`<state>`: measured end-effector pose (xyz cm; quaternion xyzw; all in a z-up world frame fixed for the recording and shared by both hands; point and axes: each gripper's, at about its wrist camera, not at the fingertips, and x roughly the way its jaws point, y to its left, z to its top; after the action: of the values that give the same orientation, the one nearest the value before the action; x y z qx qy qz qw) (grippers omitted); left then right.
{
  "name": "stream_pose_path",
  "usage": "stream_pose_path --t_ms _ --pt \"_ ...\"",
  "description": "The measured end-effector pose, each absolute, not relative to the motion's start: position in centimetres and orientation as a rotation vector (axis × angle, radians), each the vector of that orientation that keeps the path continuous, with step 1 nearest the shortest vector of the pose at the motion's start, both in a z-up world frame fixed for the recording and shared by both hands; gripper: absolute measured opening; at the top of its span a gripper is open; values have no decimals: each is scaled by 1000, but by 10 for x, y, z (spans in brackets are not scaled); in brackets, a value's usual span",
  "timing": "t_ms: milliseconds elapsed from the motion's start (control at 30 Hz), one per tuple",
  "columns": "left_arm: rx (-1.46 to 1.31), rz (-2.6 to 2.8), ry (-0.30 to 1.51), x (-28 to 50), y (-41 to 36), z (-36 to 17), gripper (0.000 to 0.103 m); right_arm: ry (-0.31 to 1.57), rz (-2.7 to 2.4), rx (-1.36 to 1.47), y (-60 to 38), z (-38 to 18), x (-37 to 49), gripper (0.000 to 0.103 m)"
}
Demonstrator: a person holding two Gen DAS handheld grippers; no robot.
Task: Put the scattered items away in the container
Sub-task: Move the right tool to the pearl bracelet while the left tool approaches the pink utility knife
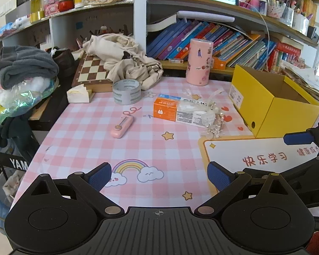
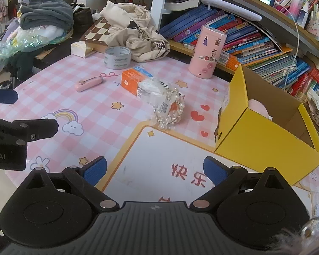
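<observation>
Both grippers, left gripper (image 1: 159, 177) and right gripper (image 2: 155, 171), hover spread wide and empty above the tablecloth (image 1: 91, 127), near the yellow box (image 2: 265, 136).

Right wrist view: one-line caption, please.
Open right gripper hovers above pink checked tablecloth; pearl bead cluster lies beside open yellow cardboard box.

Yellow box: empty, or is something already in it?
Not empty. In the right wrist view a pale pink rounded item shows inside the lidless yellow box; what it is cannot be told.
</observation>
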<state>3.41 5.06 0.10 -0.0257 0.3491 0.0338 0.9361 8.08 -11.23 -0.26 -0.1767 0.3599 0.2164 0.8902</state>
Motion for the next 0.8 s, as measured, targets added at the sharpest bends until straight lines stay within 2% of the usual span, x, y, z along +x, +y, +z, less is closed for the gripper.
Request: stream_pose_path --t_ms 800 --pt "-127 108 811 88 57 -23 98 797 522 -390 -106 -23 137 98"
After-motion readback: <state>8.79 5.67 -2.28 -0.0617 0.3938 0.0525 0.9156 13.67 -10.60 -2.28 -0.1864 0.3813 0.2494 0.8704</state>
